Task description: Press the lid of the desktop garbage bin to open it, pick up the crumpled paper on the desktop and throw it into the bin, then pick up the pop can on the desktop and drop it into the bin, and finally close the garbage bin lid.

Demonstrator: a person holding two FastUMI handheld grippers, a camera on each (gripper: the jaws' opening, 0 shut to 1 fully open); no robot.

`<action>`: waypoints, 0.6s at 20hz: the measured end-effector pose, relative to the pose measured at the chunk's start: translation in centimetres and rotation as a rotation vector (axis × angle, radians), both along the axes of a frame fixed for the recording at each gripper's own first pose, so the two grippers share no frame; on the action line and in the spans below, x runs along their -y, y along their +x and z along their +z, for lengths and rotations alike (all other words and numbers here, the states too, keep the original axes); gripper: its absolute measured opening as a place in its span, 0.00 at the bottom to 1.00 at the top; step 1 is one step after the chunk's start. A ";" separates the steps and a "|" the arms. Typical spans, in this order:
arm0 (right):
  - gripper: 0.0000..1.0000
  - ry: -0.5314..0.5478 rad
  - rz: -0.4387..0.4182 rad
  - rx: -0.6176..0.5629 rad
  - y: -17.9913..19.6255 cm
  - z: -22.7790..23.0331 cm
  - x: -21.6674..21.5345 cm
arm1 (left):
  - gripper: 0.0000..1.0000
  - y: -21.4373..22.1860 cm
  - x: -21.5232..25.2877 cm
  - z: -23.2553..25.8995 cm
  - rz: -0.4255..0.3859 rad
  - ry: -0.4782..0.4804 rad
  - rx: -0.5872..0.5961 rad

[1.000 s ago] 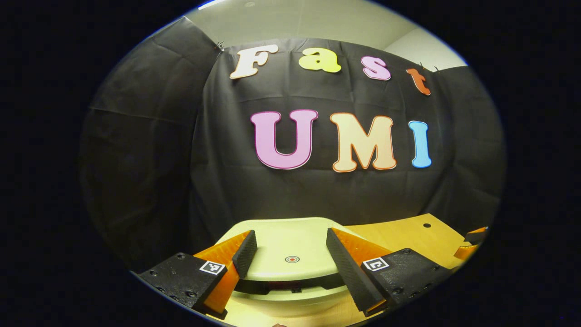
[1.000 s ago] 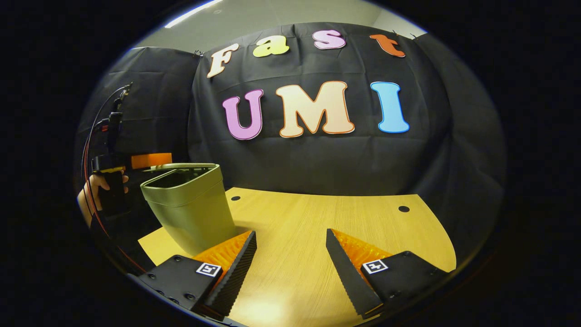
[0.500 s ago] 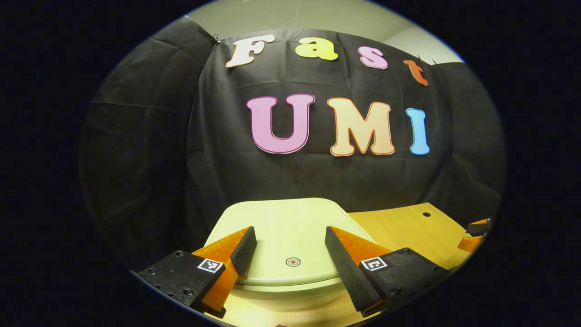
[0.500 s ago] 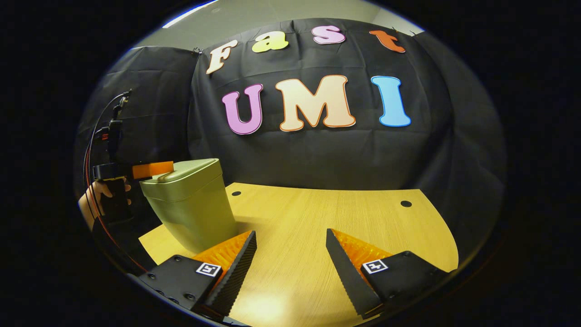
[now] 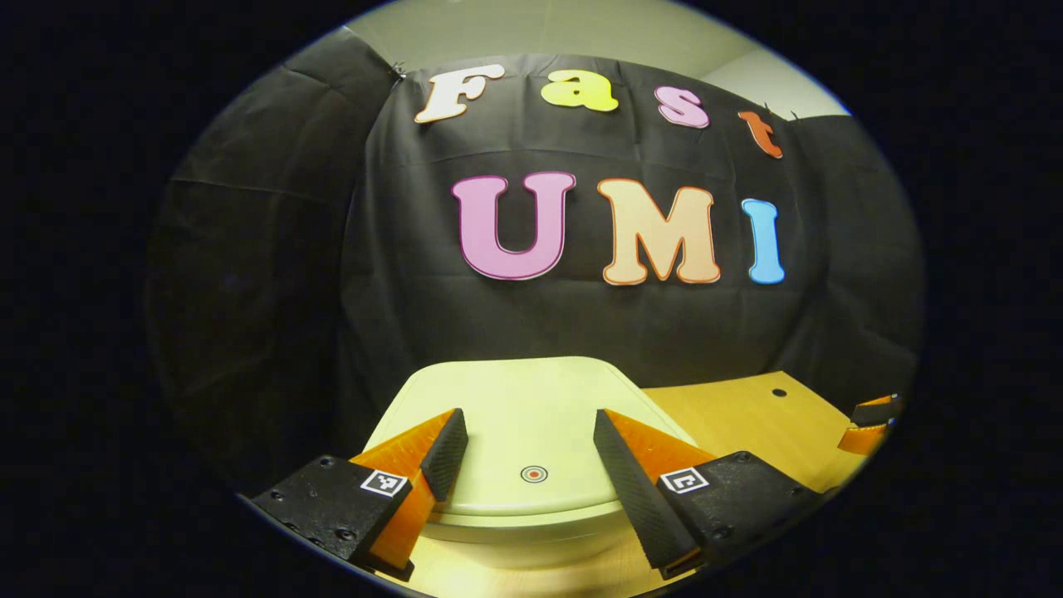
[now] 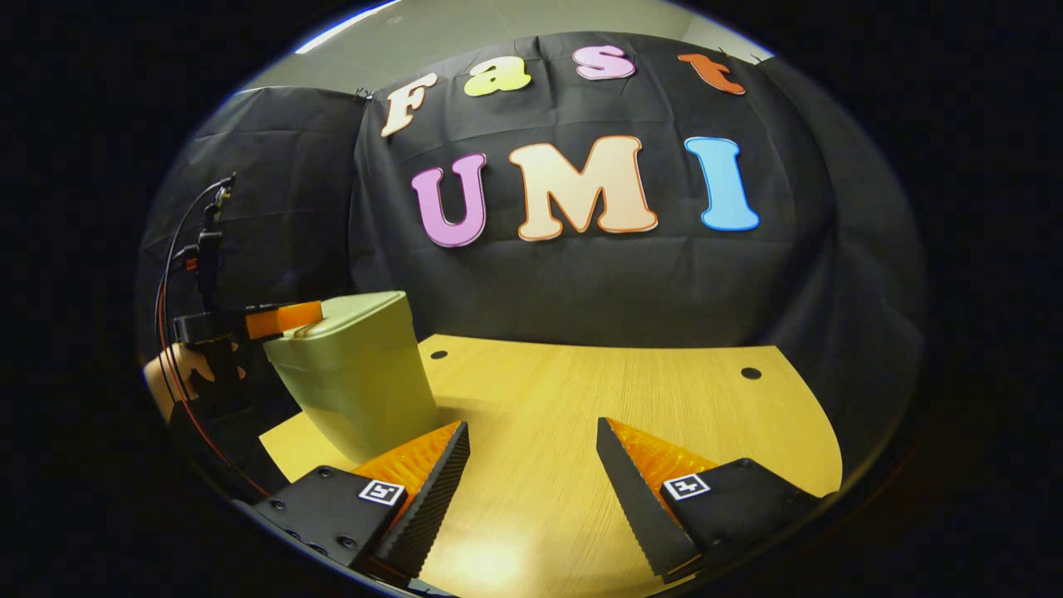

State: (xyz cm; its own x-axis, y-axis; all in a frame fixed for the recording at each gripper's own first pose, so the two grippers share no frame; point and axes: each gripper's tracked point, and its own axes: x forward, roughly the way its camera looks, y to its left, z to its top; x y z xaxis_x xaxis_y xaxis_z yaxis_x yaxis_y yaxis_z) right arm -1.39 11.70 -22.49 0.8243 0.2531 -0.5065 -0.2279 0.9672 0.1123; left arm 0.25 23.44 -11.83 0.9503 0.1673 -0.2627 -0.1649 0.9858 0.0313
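The garbage bin (image 5: 531,531) stood at the near left corner of the wooden table (image 6: 581,399), its lid (image 5: 523,423) down flat, and the left gripper (image 5: 527,465) rested over the lid's near edge with its fingers spread wide, one either side of a small round mark (image 5: 534,474) on the lid, grasping nothing. To the right of the bin, the right gripper (image 6: 531,477) hung above the bare tabletop, likewise spread and empty. Just left of the bin, a hand (image 6: 178,374) held the left gripper's handle.
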 end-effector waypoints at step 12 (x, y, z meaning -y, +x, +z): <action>0.96 0.018 -0.130 0.281 2.7 11.1 5.5 | 0.92 0.8 13.5 6.2 -0.198 0.040 0.196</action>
State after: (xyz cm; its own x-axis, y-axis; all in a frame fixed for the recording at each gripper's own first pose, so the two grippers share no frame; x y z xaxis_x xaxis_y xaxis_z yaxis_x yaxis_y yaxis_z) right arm 1.32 6.20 -11.36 0.9574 0.1433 -0.2507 -0.1272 0.9887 0.0793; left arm 1.07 9.97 -5.62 0.9975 -0.0201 -0.0680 0.0241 0.9980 0.0577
